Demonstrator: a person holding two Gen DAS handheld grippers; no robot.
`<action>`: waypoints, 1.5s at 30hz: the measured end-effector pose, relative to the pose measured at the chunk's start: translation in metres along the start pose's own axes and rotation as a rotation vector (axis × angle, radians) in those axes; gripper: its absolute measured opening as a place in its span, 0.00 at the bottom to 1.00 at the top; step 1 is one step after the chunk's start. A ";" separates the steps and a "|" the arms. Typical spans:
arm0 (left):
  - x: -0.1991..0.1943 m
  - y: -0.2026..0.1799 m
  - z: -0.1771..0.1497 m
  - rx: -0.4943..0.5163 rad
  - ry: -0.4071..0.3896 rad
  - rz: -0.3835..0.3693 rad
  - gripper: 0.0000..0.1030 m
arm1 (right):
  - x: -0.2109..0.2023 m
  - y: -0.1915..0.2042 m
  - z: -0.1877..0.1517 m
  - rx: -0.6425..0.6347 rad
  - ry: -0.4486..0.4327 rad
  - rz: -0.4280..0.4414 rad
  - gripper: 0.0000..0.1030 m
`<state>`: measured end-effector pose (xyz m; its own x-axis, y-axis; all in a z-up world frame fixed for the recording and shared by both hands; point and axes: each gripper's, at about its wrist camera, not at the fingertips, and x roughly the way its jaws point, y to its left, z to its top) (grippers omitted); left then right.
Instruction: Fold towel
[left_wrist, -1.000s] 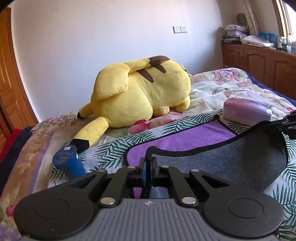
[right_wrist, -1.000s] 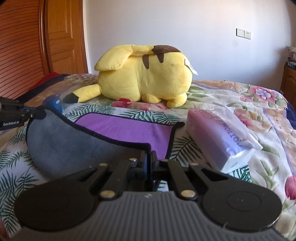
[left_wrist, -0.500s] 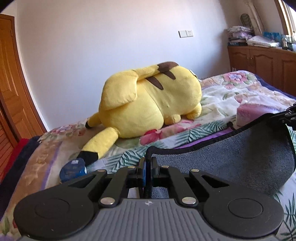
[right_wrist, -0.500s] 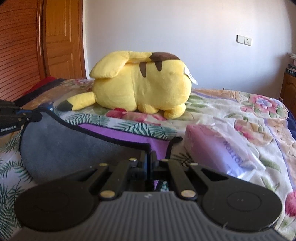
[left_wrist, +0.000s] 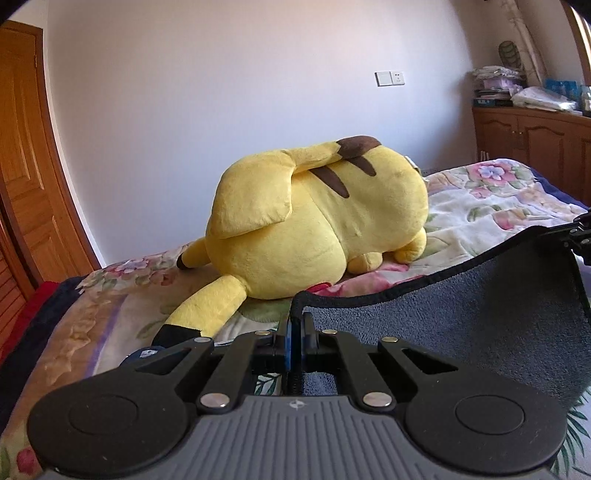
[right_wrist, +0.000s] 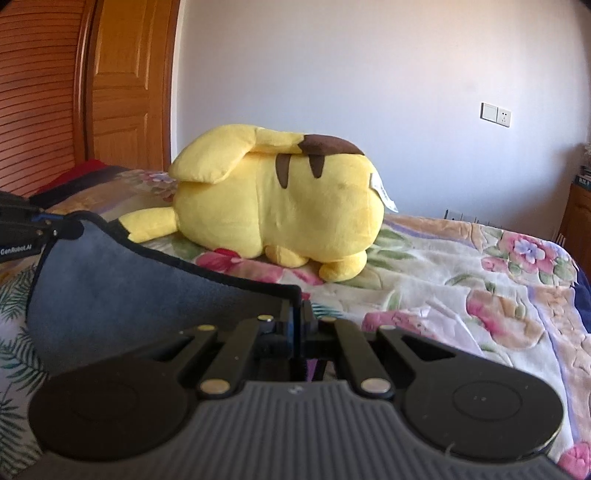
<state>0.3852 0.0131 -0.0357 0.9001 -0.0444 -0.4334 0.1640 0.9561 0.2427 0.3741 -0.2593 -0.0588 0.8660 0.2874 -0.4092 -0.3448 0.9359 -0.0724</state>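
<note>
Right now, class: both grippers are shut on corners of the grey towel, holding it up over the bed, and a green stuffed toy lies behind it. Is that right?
One thing is wrong: the stuffed toy is yellow, not green, as both wrist views show. The rest holds: the left gripper and right gripper are each shut on a corner of the grey towel, holding it up over the bed.

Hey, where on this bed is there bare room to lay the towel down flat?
Bare floral bedspread lies right of the yellow plush toy, toward the wooden cabinet. Crowded: the plush fills the bed's middle, and a blue-capped item sits by its tail. Both the left gripper and right gripper clamp the grey black-edged towel.
</note>
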 end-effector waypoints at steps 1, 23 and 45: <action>0.004 0.001 0.000 -0.004 0.000 0.002 0.05 | 0.004 0.000 0.000 -0.004 0.001 -0.001 0.04; 0.074 -0.002 -0.035 -0.020 0.107 -0.031 0.17 | 0.071 -0.008 -0.032 0.022 0.079 -0.007 0.04; 0.025 -0.013 -0.034 -0.052 0.092 -0.044 1.00 | 0.033 -0.001 -0.032 0.077 0.073 0.004 1.00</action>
<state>0.3919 0.0094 -0.0796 0.8511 -0.0623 -0.5213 0.1795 0.9676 0.1774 0.3915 -0.2577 -0.1013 0.8350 0.2779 -0.4750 -0.3165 0.9486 -0.0015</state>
